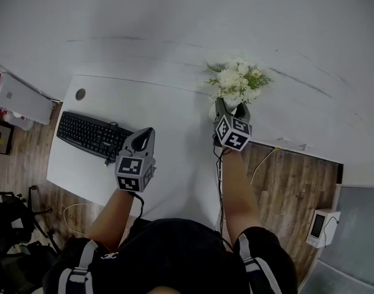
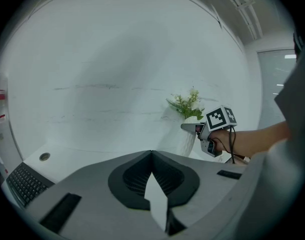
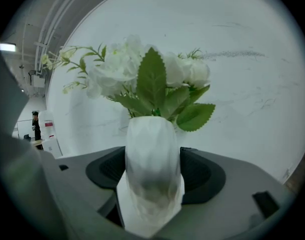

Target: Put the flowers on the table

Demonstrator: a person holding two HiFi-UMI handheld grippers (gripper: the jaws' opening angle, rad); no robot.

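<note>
A bunch of white flowers (image 1: 236, 81) with green leaves stands in a white faceted vase (image 3: 152, 169). My right gripper (image 1: 231, 107) is shut on the vase's body, over the far right part of the white table (image 1: 168, 103). In the left gripper view the vase (image 2: 185, 140) stays upright with its base close to the tabletop; whether it touches I cannot tell. My left gripper (image 1: 145, 135) hovers over the table's middle, shut, with nothing in it, its tips (image 2: 151, 153) meeting.
A black keyboard (image 1: 92, 135) lies on the table's left part, with a round cable hole (image 1: 80, 94) behind it. A pale wall runs along the far edge. To the right lies wooden floor with a small white device (image 1: 322, 226) and a cable.
</note>
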